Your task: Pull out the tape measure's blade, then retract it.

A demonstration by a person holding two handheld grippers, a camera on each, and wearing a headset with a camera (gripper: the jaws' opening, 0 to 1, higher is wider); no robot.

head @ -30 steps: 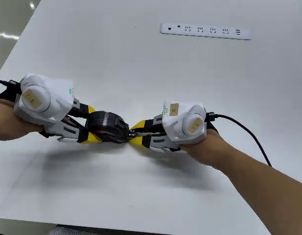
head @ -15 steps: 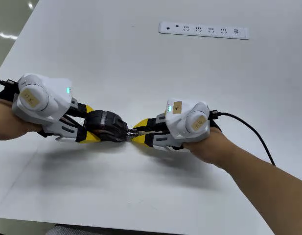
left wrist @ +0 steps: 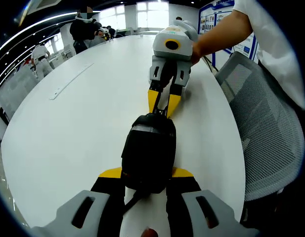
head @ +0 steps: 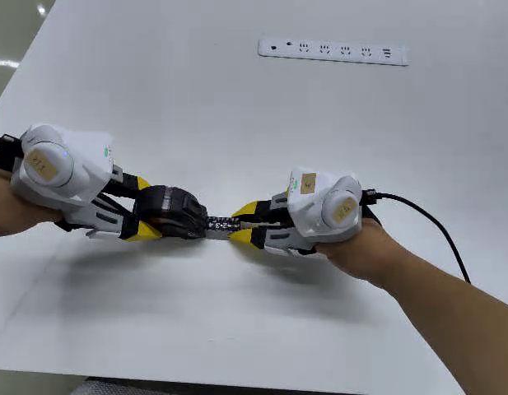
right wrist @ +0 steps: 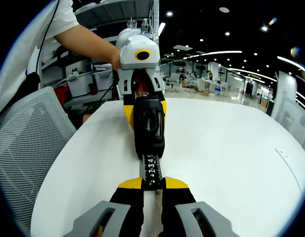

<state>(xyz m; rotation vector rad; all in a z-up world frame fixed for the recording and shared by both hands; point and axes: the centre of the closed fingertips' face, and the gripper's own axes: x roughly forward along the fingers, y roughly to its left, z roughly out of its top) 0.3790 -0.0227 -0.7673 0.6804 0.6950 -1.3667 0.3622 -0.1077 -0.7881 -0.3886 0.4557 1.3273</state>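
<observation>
A black tape measure (head: 173,212) is held just above the white table, with my left gripper (head: 145,217) shut on its case (left wrist: 149,152). A short length of numbered blade (head: 222,224) sticks out of the case toward the right. My right gripper (head: 242,225) is shut on the blade's end (right wrist: 152,174), its yellow fingertips (right wrist: 175,183) pinched around it. In the right gripper view the case (right wrist: 149,124) sits straight ahead with the left gripper (right wrist: 142,106) behind it. The right gripper (left wrist: 161,102) faces the case in the left gripper view.
A white power strip (head: 333,51) lies at the far side of the table (head: 237,115). A black cable (head: 431,230) trails from the right gripper toward the right. The table's front edge runs just below both hands. A mesh chair (left wrist: 261,123) stands beside the table.
The grippers have drawn apart, the right one moving right, and a short stretch of numbered blade has come out of the case between them.
</observation>
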